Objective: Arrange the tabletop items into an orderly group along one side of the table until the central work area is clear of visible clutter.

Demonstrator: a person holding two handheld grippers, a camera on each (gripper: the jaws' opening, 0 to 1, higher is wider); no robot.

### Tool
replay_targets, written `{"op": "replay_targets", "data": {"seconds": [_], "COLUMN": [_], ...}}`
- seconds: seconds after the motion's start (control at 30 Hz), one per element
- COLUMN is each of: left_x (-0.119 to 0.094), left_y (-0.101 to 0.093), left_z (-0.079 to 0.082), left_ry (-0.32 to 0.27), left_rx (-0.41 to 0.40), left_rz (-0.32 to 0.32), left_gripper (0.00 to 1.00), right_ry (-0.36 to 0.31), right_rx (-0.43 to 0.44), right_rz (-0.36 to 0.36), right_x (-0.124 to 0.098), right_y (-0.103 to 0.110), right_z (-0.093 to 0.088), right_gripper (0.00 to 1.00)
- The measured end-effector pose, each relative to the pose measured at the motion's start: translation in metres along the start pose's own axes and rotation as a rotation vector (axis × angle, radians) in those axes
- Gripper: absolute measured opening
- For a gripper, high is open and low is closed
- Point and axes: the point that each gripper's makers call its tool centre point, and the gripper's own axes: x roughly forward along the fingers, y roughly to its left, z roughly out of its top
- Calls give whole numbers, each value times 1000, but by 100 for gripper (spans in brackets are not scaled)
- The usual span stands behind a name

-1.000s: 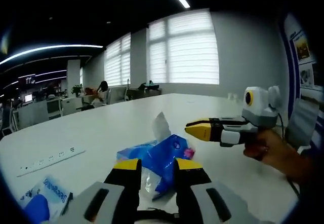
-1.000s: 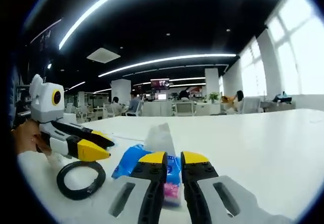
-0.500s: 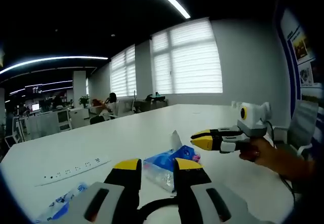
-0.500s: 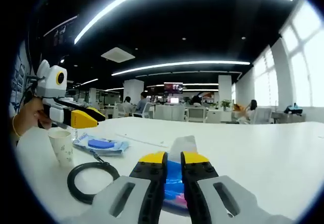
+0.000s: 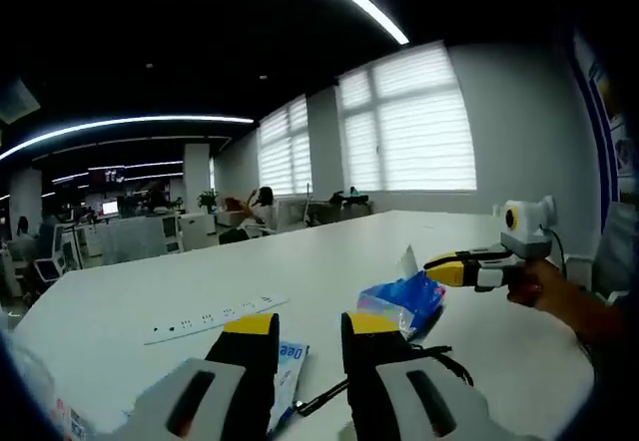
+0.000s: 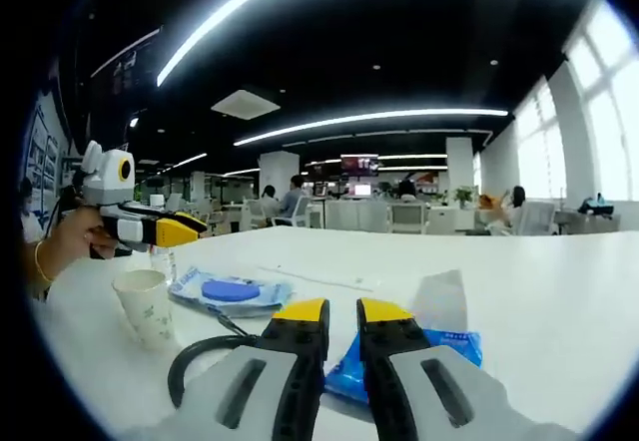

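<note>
Now both grippers – left point(image 5: 308, 323), right point(image 6: 342, 309) – hover w/ jaws slightly apart over tissue pack point(image 6: 440, 346).

tissue pack point(image 6: 439, 349) blue | paper cup point(image 6: 146, 306) white, green print | table point(image 6: 559, 291) white | cable point(image 6: 200, 361) black

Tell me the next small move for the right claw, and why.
Probably lower the right claw onto the blue tissue pack just ahead of it and grip it. Its jaws stand a little apart with nothing between them, and the pack lies alone on the white table, apart from the paper cup, wipes packet and black cable grouped toward the left claw.
</note>
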Motion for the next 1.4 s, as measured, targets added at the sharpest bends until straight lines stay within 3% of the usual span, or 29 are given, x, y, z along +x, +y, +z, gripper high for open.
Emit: {"op": "replay_targets", "data": {"seconds": [0.17, 0.43, 0.6, 0.73, 1.0, 1.03, 1.17, 1.4], "left_x": [-18, -32, -38, -44, -57, -64, -72, -80], "left_y": [38, 69, 83, 90, 94, 97, 93, 89], "left_z": [-26, -68, -82, -94, -108, -114, -115, -121], "left_ry": [28, 82, 104, 118, 121, 105, 83, 77], "left_rx": [-35, -61, -86, -146, -171, -203, -205, -299], "left_rz": [70, 131, 154, 165, 230, 271, 309, 327], "left_gripper": [24, 24, 24, 25, 25, 25, 25, 26], "right_ry": [14, 58, 83, 95, 119, 139, 160, 175], "right_rx": [8, -18, -24, -29, 8, 15, 18, 1], "right_rz": [29, 86, 110, 102, 93, 96, 107, 120], "right_x": [18, 46, 59, 72, 88, 93, 98, 107], "right_y": [19, 51, 64, 65, 66, 68, 72, 76], "right_z": [3, -6, -13, -19, -35, -43, -49, -50], "right_gripper": [10, 10, 10, 10, 11, 12, 12, 15]}}
